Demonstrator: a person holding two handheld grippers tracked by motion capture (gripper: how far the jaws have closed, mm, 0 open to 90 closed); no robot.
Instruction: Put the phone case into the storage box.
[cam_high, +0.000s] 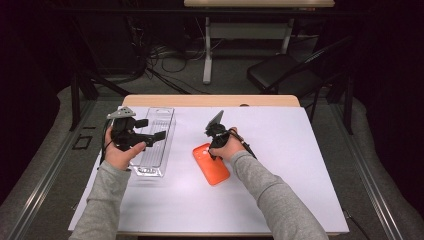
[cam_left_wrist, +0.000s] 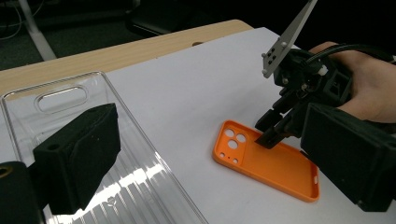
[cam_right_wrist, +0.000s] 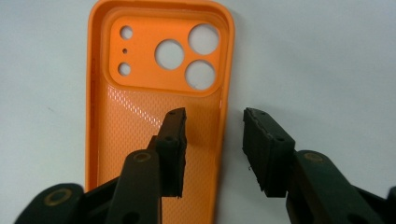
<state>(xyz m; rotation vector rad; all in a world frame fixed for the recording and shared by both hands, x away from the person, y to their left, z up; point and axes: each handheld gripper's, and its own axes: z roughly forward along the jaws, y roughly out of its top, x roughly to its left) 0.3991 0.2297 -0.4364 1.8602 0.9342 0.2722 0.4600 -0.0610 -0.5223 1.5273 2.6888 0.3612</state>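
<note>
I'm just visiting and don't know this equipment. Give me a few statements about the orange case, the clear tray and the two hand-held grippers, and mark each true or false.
1. The orange phone case lies open side up on the white table. True.
2. The right gripper has its jaws open astride one long edge of the case. True.
3. The case sits inside the clear plastic tray. False: it lies on the table beside the tray.
4. The left gripper is clamped on the case. False: it is open, over the tray.
5. The case has round camera holes. True.
</note>
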